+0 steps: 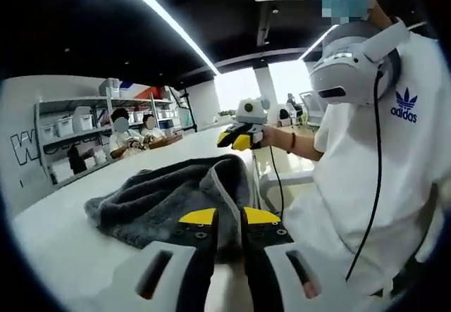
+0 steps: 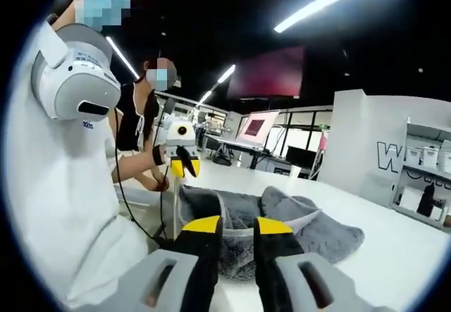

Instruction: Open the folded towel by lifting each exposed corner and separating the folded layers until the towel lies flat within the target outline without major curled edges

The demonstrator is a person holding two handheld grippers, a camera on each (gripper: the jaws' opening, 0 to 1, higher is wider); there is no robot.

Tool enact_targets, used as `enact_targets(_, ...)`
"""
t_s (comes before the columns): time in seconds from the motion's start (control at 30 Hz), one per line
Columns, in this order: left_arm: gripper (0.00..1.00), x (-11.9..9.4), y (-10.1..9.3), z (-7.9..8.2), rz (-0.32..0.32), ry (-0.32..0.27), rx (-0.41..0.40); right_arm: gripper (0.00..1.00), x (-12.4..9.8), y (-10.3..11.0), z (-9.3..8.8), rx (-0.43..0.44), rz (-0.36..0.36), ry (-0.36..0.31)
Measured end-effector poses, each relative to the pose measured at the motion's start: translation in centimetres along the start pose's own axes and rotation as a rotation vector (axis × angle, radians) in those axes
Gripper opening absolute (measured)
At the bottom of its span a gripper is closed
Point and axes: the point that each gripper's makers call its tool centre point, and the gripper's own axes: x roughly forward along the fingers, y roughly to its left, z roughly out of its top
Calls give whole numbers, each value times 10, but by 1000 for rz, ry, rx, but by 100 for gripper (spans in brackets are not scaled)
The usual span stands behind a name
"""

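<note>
I'm seeing right gripper rising from bottom, yellow-tipped jaws standing slightly apart, pinching light hem of grey towel. Towel lying rumpled on white table, folds bunching behind jaws. Left gripper hovering above table at towel's far left corner. Person in white shirt standing at left, headset hanging at chest.

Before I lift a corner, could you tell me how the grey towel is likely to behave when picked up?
Probably floppy: the towel lies in soft rumpled folds on the table. Its thick pile suggests it won't slip easily.
</note>
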Motion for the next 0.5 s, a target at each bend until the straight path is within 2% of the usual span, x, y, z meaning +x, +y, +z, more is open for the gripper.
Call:
enact_targets(0.2, 14, 0, 9, 0, 38, -17, -13, 14, -3, -7, 0, 5, -34, -1)
enact_targets(0.3, 13, 2, 11, 2, 58, -13, 47, 13, -4, -13, 1, 15, -57, -16)
enact_targets(0.37, 13, 3, 14, 2, 67, -12, 19, 13, -5, -16, 1, 39, -69, -28)
enact_targets(0.5, 14, 4, 20, 4, 94, -29, 7, 13, -4, -18, -1, 20, -83, -4)
